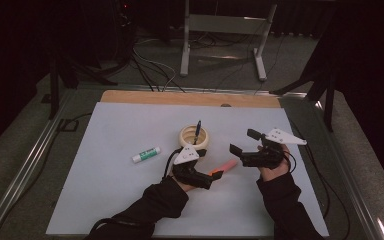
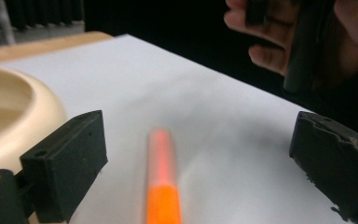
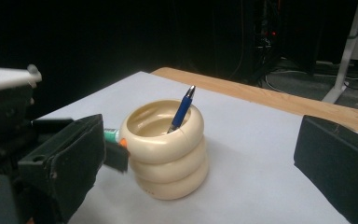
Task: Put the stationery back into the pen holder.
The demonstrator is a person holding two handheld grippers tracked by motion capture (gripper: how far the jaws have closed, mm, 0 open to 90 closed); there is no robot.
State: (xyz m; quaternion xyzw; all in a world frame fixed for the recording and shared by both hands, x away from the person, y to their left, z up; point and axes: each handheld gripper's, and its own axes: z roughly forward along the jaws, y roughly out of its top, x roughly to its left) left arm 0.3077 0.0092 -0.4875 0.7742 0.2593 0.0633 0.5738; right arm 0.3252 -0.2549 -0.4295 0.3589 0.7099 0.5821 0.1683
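Here, in the high view, a glue stick (image 1: 146,155) lies left of centre on the white tabletop (image 1: 105,190), well apart from everything else. Nearer the middle stands a cream ringed pen holder (image 1: 194,136) with a blue pen (image 1: 197,131) leaning in it. Just below it sits the left tool (image 1: 219,174), its jaws set wide on either side of an orange marker (image 1: 223,167) that lies flat on the tabletop; in the left gripper view the marker (image 2: 162,186) runs up the lower middle between the jaws, touching neither. Right of centre, the right tool (image 1: 244,141) is held above the tabletop with its jaws wide and nothing between them, facing the pen holder (image 3: 164,149) and pen (image 3: 182,109).
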